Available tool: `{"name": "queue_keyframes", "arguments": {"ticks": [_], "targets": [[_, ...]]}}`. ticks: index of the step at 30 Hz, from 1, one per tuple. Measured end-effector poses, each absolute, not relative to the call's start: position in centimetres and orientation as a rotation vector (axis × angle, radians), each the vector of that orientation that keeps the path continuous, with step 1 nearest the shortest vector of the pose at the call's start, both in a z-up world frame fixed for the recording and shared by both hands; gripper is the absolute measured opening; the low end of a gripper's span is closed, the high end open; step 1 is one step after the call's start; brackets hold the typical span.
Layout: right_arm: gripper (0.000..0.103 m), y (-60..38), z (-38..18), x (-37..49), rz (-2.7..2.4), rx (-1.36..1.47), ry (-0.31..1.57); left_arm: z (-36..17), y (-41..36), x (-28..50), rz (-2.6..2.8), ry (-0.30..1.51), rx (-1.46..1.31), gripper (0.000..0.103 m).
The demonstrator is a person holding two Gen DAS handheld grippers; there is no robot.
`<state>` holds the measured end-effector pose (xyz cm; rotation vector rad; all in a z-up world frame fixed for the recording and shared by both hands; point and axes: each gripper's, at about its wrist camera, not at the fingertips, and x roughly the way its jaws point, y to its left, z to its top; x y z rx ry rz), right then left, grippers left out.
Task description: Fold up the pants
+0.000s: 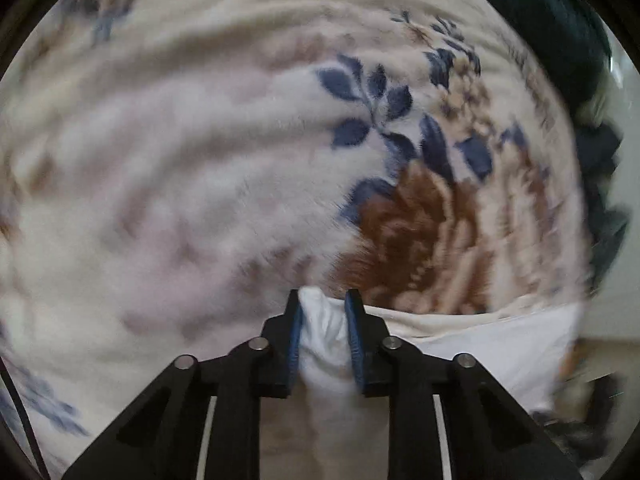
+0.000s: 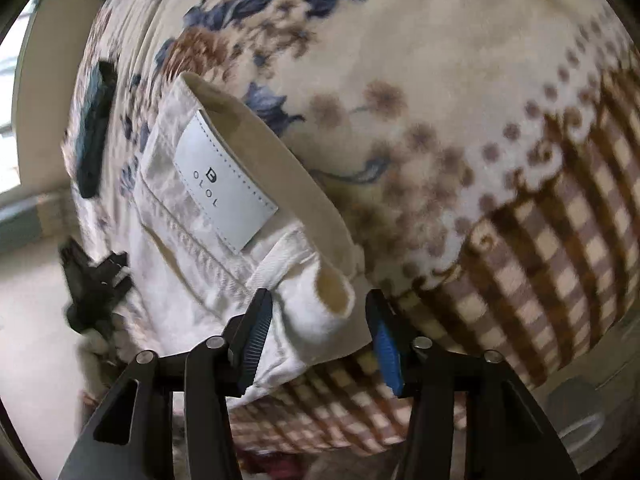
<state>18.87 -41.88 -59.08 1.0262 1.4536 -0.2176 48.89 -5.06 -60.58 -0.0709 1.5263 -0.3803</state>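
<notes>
From the left wrist, the left claw (image 1: 323, 300) is clamped on a fold of the white cotton pants (image 1: 326, 344), above the fleecy floral blanket (image 1: 200, 152).

From the right wrist, the right claw (image 2: 318, 308) stands apart; the pants' waistband corner (image 2: 320, 300) lies between its blue pads (image 2: 385, 344), touching only the left one.

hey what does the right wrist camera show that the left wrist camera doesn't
Only the right wrist view shows the white denim pants' waistband with its white rectangular brand patch, a belt loop, and the brown-and-cream checked border of the blanket. There the right gripper straddles the waistband corner, and its right pad is clear of the cloth.

Only the left wrist view shows the left gripper shut on a bunched fold of the white pants, and a large brown flower with blue leaves in the print.

Both show the cream floral fleece blanket and white pants fabric between blue-padded fingers.
</notes>
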Motion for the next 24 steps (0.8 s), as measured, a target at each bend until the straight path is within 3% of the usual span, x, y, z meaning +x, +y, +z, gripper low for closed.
{"name": "queue_keyframes", "arguments": {"ticks": [5, 9, 11, 12, 15, 17, 18, 24], "targets": [[0.04, -40.8, -58.6, 20.5, -0.281, 0.864, 1.549, -59.4, -6.5, 48.6, -0.283, 1.441, 0.156, 0.026], [0.042, -39.3, -56.3, 23.5, -0.282, 0.73, 1.627, -56.9, -2.5, 48.9, -0.262, 1.437, -0.239, 0.041], [0.052, -38.6, -54.6, 24.7, -0.252, 0.691, 1.633, -55.6, 0.5, 47.8, -0.249, 1.412, -0.436, 0.051], [0.065, -38.2, -53.3, 25.2, -0.231, 0.675, 1.624, -54.9, 1.5, 47.0, -0.229, 1.399, -0.463, 0.06], [0.069, -36.0, -50.0, 27.3, -0.136, 0.618, 1.575, -53.4, 3.4, 43.9, -0.164, 1.373, -0.375, 0.068], [0.074, -33.0, -48.3, 30.5, -0.042, 0.515, 1.571, -53.6, 3.7, 41.2, -0.117, 1.411, -0.262, 0.079], [0.074, -31.6, -48.1, 32.1, 0.0, 0.482, 1.573, -53.9, 3.6, 40.6, -0.102, 1.437, -0.225, 0.09], [0.074, -18.7, -49.4, 43.9, 0.281, 0.204, 1.63, -57.7, 2.6, 35.1, -0.047, 1.568, -0.107, 0.093]]}}
